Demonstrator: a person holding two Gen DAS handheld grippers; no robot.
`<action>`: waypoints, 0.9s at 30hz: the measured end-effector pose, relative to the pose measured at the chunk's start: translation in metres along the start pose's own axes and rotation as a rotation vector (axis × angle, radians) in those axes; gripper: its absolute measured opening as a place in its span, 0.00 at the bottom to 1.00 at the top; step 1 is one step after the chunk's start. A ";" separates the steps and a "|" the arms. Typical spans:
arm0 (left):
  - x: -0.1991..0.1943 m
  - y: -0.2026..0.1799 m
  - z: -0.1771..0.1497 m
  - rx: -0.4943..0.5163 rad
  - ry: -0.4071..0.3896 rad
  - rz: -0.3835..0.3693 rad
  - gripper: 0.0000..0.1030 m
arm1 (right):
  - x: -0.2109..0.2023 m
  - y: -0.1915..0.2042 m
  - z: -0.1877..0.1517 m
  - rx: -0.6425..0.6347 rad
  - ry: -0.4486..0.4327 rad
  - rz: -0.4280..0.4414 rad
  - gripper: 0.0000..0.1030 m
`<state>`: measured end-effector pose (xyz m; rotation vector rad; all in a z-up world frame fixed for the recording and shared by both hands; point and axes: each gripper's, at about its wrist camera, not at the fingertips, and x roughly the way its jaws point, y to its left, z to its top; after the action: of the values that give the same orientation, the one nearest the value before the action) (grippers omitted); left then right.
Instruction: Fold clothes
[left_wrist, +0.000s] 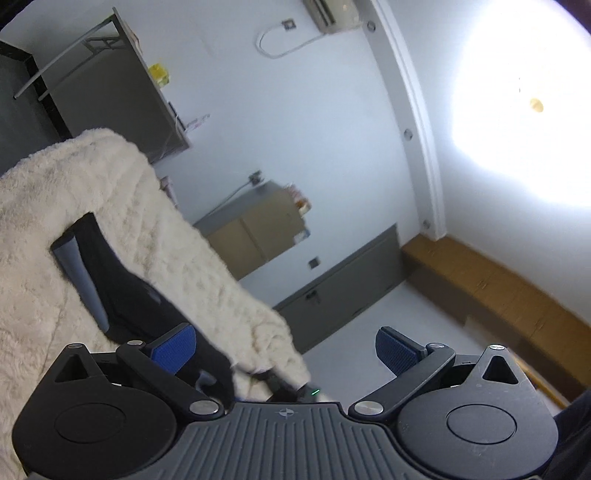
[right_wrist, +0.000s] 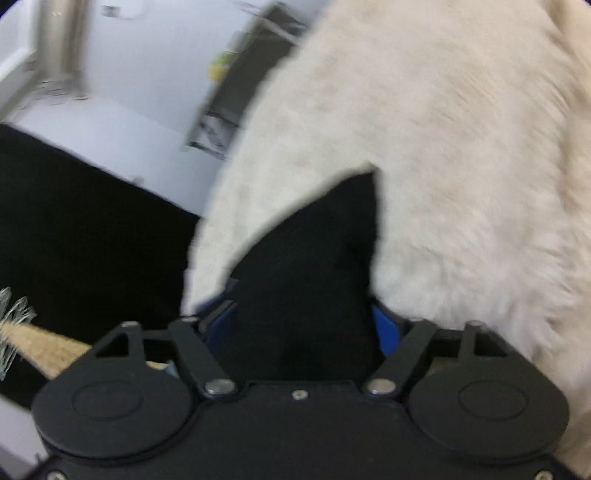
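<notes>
A cream fluffy garment with a black lining (left_wrist: 110, 229) hangs in the air on the left of the left wrist view. My left gripper (left_wrist: 284, 350) is open, its blue pads (left_wrist: 173, 349) wide apart, and holds nothing; the garment's edge drapes across its left finger. In the right wrist view the same cream garment (right_wrist: 443, 166) fills the upper right, blurred. My right gripper (right_wrist: 306, 321) has its blue pads (right_wrist: 384, 328) against a thick fold of the black lining (right_wrist: 314, 277) and holds the garment up.
Grey cabinets (left_wrist: 332, 291) and a tan cupboard (left_wrist: 255, 229) stand by the white wall. A wooden ledge (left_wrist: 498, 291) runs at the right. A black table surface (right_wrist: 74, 221) lies at the left of the right wrist view, with a tan woven item (right_wrist: 40, 347) on it.
</notes>
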<state>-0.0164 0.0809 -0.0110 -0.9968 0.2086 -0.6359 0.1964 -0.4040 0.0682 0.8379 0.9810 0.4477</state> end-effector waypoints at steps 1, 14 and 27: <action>-0.001 0.001 0.002 -0.003 -0.009 0.002 1.00 | -0.004 0.007 0.002 0.003 -0.019 -0.037 0.27; -0.023 0.007 0.006 -0.102 -0.078 -0.086 1.00 | -0.117 0.104 0.004 -0.202 -0.172 -0.219 0.11; -0.025 0.001 0.003 -0.078 -0.052 -0.048 1.00 | -0.130 -0.011 -0.052 0.056 -0.294 -0.191 0.64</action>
<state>-0.0348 0.0982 -0.0128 -1.0945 0.1648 -0.6481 0.0860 -0.4772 0.1151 0.8249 0.7934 0.1279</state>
